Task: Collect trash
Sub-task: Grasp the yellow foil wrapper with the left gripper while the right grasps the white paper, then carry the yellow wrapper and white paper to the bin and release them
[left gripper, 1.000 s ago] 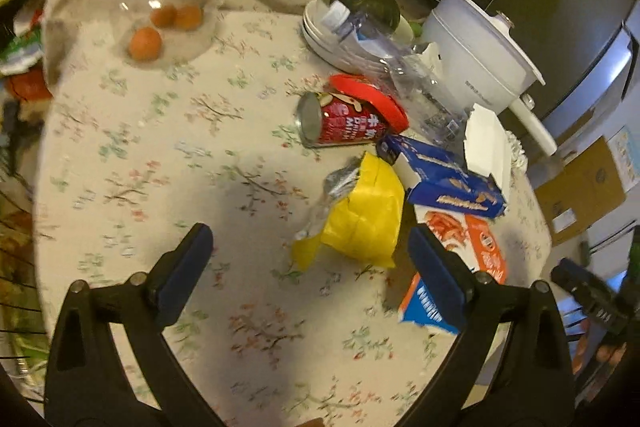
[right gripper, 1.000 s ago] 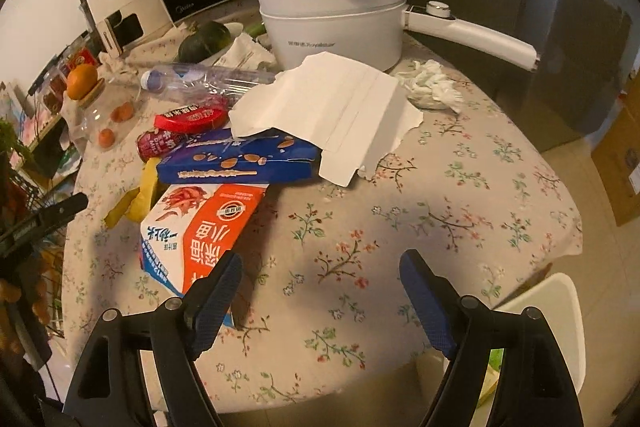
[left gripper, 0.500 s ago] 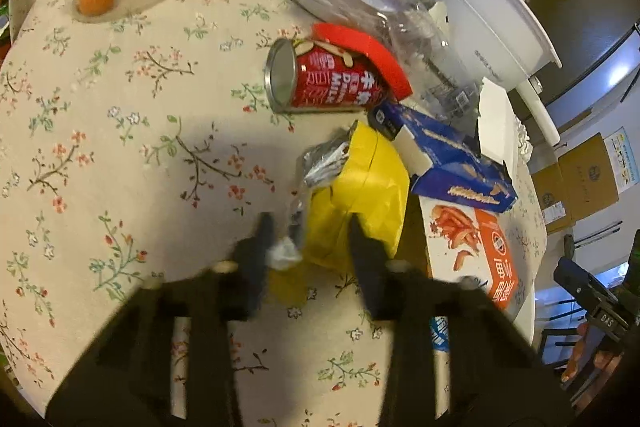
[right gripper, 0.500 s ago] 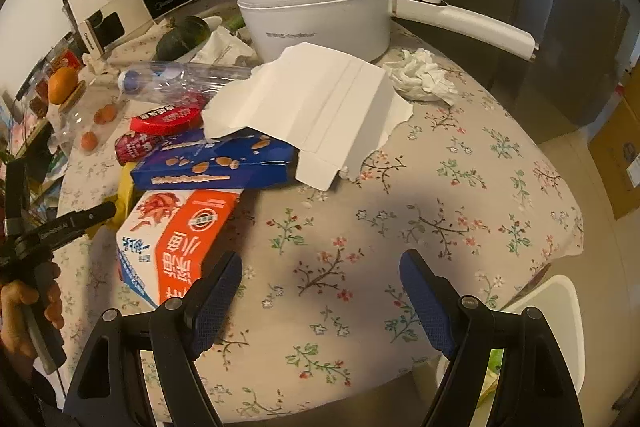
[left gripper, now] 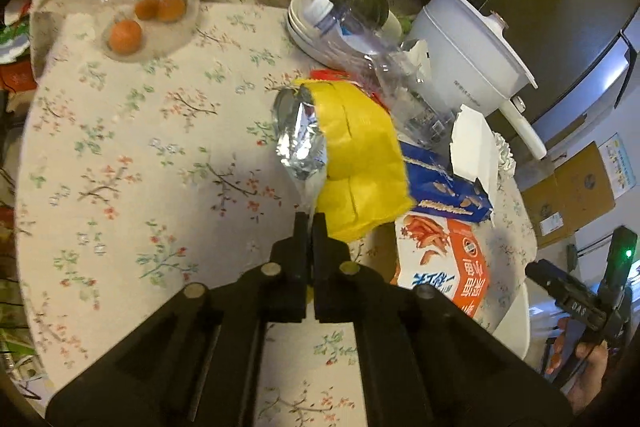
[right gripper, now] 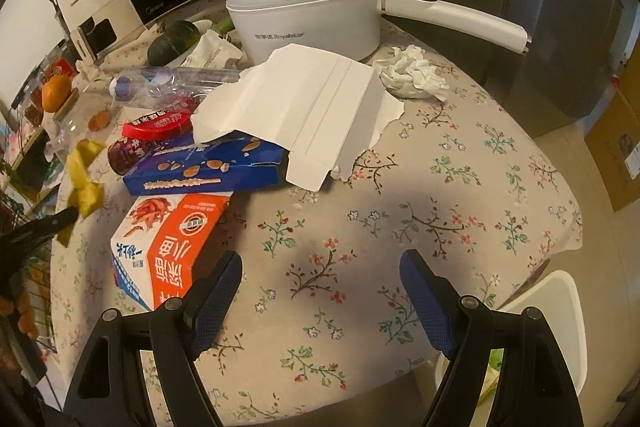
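Observation:
My left gripper (left gripper: pixel 310 221) is shut on the corner of a yellow foil-lined snack bag (left gripper: pixel 360 155) and holds it lifted above the table; the bag also shows in the right wrist view (right gripper: pixel 82 175). My right gripper (right gripper: pixel 320 291) is open and empty over the floral tablecloth (right gripper: pixel 420 195). Trash lies on the table: an orange and white box (right gripper: pixel 168 247), a blue biscuit box (right gripper: pixel 204 171), a torn white carton (right gripper: pixel 304 111), a red can (right gripper: pixel 132 151), a clear plastic bottle (right gripper: pixel 172 87) and a crumpled tissue (right gripper: pixel 412 73).
A white electric pot (right gripper: pixel 304 3) with a long handle stands at the back. A glass jar with oranges (left gripper: pixel 148 3) and stacked plates with a dark squash (left gripper: pixel 356 1) are on the far side. A white bin (right gripper: pixel 536 303) stands beside the table edge.
My left gripper closed on the yellow bag's corner and lifted it off the table. My right gripper drifted slightly and stayed open.

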A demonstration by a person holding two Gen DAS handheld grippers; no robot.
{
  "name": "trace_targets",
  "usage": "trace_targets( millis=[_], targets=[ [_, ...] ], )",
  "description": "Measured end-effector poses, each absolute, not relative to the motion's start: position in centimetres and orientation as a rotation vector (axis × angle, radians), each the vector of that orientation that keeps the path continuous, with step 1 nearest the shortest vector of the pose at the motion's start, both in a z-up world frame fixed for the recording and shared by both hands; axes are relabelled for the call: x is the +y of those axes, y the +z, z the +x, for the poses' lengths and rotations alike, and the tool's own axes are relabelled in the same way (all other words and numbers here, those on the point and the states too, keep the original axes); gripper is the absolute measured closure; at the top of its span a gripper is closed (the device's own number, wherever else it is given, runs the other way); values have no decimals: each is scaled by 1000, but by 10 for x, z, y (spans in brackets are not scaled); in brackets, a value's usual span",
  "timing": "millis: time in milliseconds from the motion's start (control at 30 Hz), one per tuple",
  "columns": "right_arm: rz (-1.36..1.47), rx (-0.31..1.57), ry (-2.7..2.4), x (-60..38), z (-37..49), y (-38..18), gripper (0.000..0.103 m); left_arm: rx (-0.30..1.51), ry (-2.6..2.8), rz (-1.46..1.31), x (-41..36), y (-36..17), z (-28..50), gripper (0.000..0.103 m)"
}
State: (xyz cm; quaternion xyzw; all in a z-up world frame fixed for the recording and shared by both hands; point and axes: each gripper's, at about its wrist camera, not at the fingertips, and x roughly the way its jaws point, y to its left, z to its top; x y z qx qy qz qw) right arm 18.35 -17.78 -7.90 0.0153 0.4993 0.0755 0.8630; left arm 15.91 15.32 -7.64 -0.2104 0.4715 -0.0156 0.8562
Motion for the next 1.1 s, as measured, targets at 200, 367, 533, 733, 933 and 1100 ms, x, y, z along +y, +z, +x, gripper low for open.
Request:
trace_targets(
  millis=[200, 367, 533, 733, 933, 1100],
  targets=[
    [60, 1032, 165, -174, 197, -81, 20, 996, -9, -426, 153, -65, 144, 101],
    [97, 1041, 104, -181, 219, -96, 20, 981, -27, -432, 148, -56, 134, 101],
    [-102, 1046, 53, -164, 226, -120, 20, 975, -48, -412, 142, -52, 133, 101],
    [-280, 971, 8, -145, 241, -131, 21, 987, -44, -422, 146, -55, 133, 101],
    [-445, 855, 25, -127, 250, -130, 35, 997, -34, -418, 147, -58, 134, 101],
    [-488, 846, 58, -120, 254, -130, 87, 1000, -32, -415, 147, -59, 135, 101]
  ],
)
